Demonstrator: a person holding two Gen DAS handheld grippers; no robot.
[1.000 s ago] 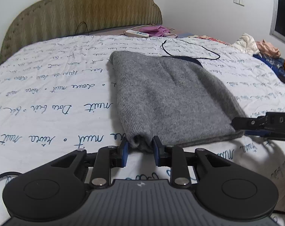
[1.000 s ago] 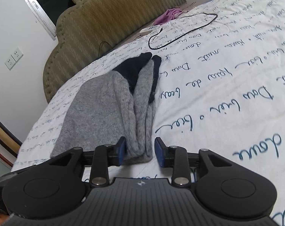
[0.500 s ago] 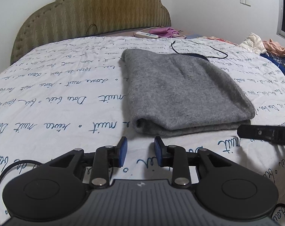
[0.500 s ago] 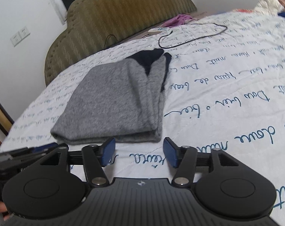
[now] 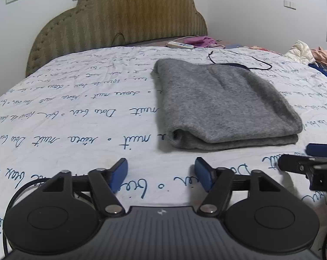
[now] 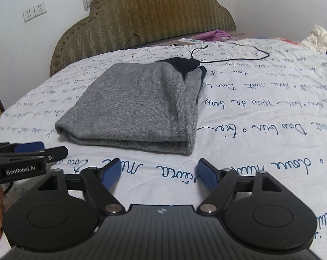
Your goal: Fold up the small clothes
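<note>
A grey knitted garment (image 5: 224, 104) lies folded flat on the bed, with a dark navy part at its far end (image 6: 185, 64); it also shows in the right wrist view (image 6: 137, 108). My left gripper (image 5: 161, 174) is open and empty, just short of the garment's near left edge. My right gripper (image 6: 159, 173) is open and empty, just short of the near right edge. Each gripper shows in the other's view: the right one (image 5: 310, 158) and the left one (image 6: 40, 150).
The bed has a white sheet with blue script (image 5: 76, 117) and an olive padded headboard (image 5: 120, 19). A black cable (image 6: 230, 57), a white power strip (image 5: 180, 45) and purple cloth (image 5: 202, 41) lie at the far end. Piled clothes (image 5: 308, 52) sit at the right.
Both grippers let go of the garment's near edge, drew back from it and opened wide. The garment now lies folded on the bed.
</note>
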